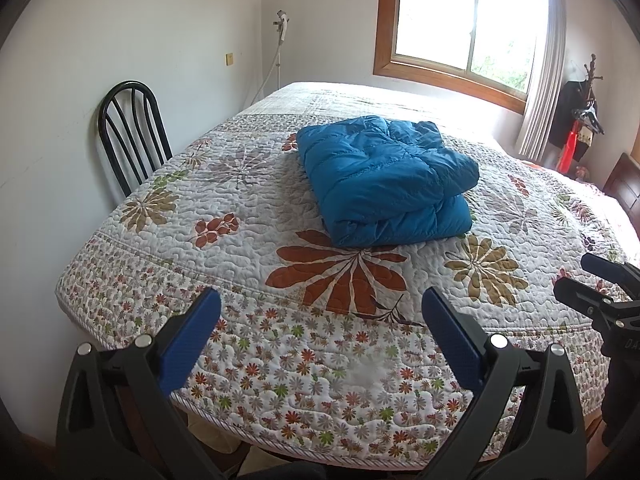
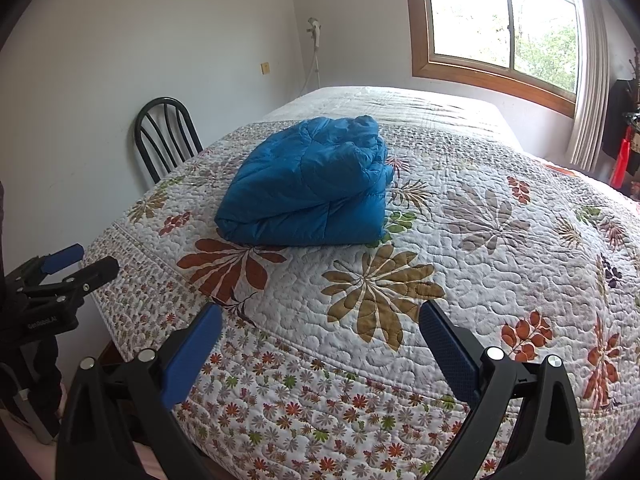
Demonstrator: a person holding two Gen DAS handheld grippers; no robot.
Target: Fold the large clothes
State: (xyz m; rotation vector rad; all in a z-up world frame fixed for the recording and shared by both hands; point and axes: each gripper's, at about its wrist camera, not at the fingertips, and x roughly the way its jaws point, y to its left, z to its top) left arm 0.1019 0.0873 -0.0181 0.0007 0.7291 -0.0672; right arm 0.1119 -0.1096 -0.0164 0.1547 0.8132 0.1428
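A blue puffy jacket (image 1: 384, 184) lies folded into a thick bundle on the floral quilt of the bed (image 1: 248, 208); it also shows in the right wrist view (image 2: 308, 188). My left gripper (image 1: 320, 304) is open and empty, held over the bed's near edge, well short of the jacket. My right gripper (image 2: 320, 316) is open and empty, also back over the near edge. The right gripper shows at the right edge of the left wrist view (image 1: 600, 280), and the left gripper at the left edge of the right wrist view (image 2: 76, 264).
A black metal chair (image 1: 132, 132) stands against the wall left of the bed. A window (image 1: 468, 24) with a curtain (image 1: 544, 80) is behind the bed. A coat rack (image 1: 580, 120) with clothes stands far right, beside a dark headboard (image 1: 624, 184).
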